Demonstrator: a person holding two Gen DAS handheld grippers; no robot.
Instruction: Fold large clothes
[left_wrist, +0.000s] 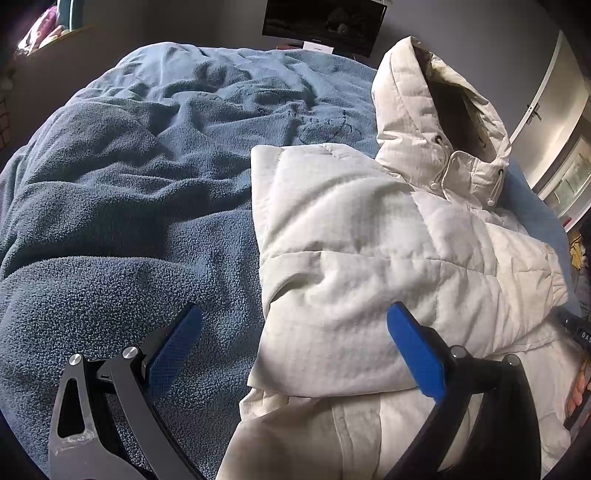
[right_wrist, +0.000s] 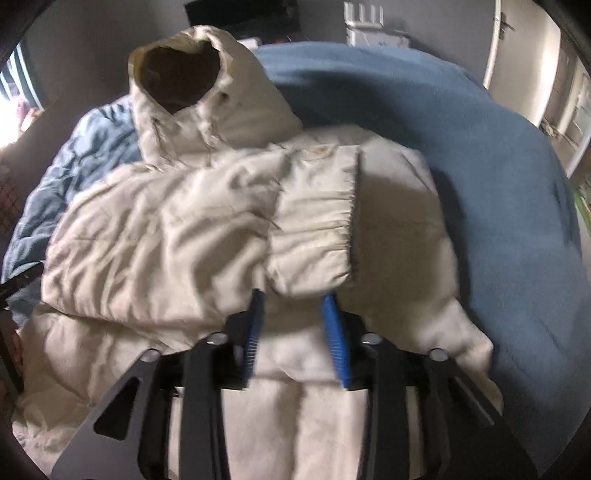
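Observation:
A white puffy hooded jacket (left_wrist: 369, 236) lies on a blue fleece blanket (left_wrist: 129, 184), hood (left_wrist: 436, 110) at the far end. Its left side is folded over the chest. My left gripper (left_wrist: 295, 328) is open and empty, hovering over the jacket's left edge. In the right wrist view the jacket (right_wrist: 155, 236) fills the middle, and one sleeve with an elastic cuff (right_wrist: 314, 240) lies across the chest. My right gripper (right_wrist: 293, 299) has its blue fingers (right_wrist: 334, 332) partly closed around the near edge of that sleeve; whether they pinch it I cannot tell.
The blue blanket (right_wrist: 480, 166) covers the bed on both sides of the jacket. A dark picture (left_wrist: 325, 22) hangs on the far wall. A door (left_wrist: 546, 92) stands at the right, with clutter (left_wrist: 580, 258) by the bed's right edge.

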